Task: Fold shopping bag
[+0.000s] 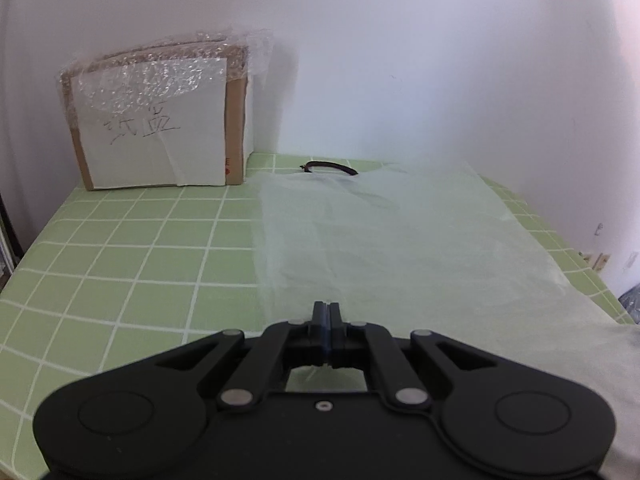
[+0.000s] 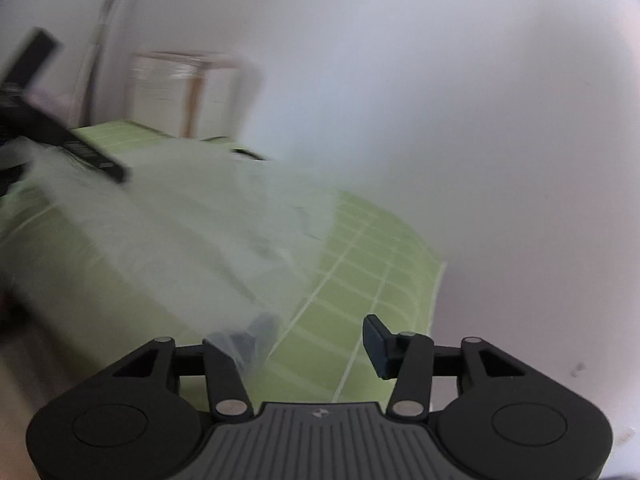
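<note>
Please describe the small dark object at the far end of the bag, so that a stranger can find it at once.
On the green checked tablecloth a pale translucent bag lies flat. At its far edge, near the wall, rests a dark curved handle, the only black thing on the cloth.

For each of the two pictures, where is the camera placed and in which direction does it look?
Left wrist: sits on the left gripper, looking forward and down over the bag on the green cloth toward a box at the wall; its jaws are shut on the bag's near edge.
Right wrist: sits on the right gripper, looking down the bag's right side; jaws apart, one finger veiled by the bag. The left gripper shows at upper left.
Shared: bag, cloth, box, wall.
</note>
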Demonstrator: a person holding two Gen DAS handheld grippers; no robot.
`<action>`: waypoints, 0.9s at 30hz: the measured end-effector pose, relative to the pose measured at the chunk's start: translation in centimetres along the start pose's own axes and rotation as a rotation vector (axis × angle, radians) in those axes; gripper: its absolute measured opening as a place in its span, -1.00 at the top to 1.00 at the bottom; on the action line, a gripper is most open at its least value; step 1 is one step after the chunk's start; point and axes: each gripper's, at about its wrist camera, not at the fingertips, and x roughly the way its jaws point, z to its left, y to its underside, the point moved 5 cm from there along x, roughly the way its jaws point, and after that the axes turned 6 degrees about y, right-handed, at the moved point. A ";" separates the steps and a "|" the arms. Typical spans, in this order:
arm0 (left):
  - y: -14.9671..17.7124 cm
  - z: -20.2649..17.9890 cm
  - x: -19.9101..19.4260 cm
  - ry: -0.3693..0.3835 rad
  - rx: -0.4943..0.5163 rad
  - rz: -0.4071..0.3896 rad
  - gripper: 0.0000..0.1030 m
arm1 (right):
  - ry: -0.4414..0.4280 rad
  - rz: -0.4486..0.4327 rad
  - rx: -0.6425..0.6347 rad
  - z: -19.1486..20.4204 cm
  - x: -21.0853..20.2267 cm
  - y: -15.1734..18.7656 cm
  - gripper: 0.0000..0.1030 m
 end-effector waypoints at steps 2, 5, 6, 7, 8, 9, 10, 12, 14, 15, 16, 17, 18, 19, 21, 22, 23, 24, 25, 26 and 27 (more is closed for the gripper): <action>0.0 -0.1 0.1 0.021 -0.001 0.005 0.96 | -0.063 0.002 0.023 -0.3 -2.1 0.4 0.03; 0.1 -0.3 0.3 0.037 0.010 0.007 0.96 | -0.114 -0.009 0.045 -0.1 -3.4 0.3 0.02; 0.1 -0.4 0.3 0.036 0.011 0.006 0.96 | -0.100 -0.004 0.040 -0.1 -3.5 0.3 0.02; 0.1 -0.5 0.3 0.030 0.014 0.003 0.96 | -0.085 0.007 0.026 0.1 -3.5 0.4 0.01; 0.1 -0.5 0.4 0.019 0.021 -0.001 0.96 | -0.082 0.012 0.025 0.1 -3.6 0.3 0.01; 0.0 -0.5 0.6 0.003 0.038 -0.006 0.96 | -0.085 0.008 0.044 0.1 -3.5 0.2 0.01; -0.1 -0.5 0.8 -0.017 0.064 -0.012 0.96 | -0.080 0.001 0.082 0.0 -3.4 -0.1 -0.02; -0.4 -0.4 1.2 -0.043 0.104 -0.019 0.96 | -0.004 0.003 0.184 -0.6 -2.3 -0.6 0.01; -0.9 0.0 1.8 -0.051 0.118 -0.015 0.96 | 0.053 0.029 0.199 -0.8 -1.4 -1.0 0.02; -1.2 0.4 2.0 -0.048 0.117 -0.009 0.96 | 0.043 0.032 0.214 -0.8 -0.9 -1.2 0.02; -1.5 0.8 2.1 -0.039 0.114 -0.003 0.96 | 0.033 0.035 0.229 -0.8 -0.5 -1.4 0.02; -1.6 1.2 2.2 -0.029 0.108 0.004 0.96 | 0.021 0.039 0.240 -0.8 -0.3 -1.6 0.02; -1.7 1.5 2.2 -0.017 0.100 0.009 0.96 | 0.004 0.045 0.240 -0.7 -0.5 -1.4 0.02; -1.8 1.6 2.2 -0.009 0.096 0.011 0.96 | -0.012 0.051 0.241 -0.7 -0.7 -1.3 0.01; -1.7 1.6 2.2 -0.003 0.112 0.009 0.96 | -0.023 0.063 0.215 -0.7 -1.3 -0.6 -0.01; -1.6 1.5 2.1 0.003 0.115 0.007 0.96 | -0.038 0.069 0.203 -0.9 -1.9 -0.2 -0.09; -1.5 1.4 2.1 0.009 0.110 0.006 0.96 | -0.073 0.078 0.202 -1.0 -2.6 0.2 -0.11; -1.4 1.3 2.1 0.009 0.108 0.004 0.96 | -0.107 0.084 0.203 -1.0 -3.1 0.5 -0.11; -1.4 1.1 2.1 -0.002 0.113 0.000 0.96 | -0.142 0.091 0.204 -1.0 -3.7 0.7 -0.12; -1.3 1.0 2.1 -0.012 0.123 -0.002 0.96 | -0.168 0.095 0.206 -1.1 -4.2 1.0 -0.12; -1.3 0.8 2.1 -0.020 0.130 -0.004 0.96 | -0.175 0.094 0.222 -1.3 -4.7 1.2 -0.12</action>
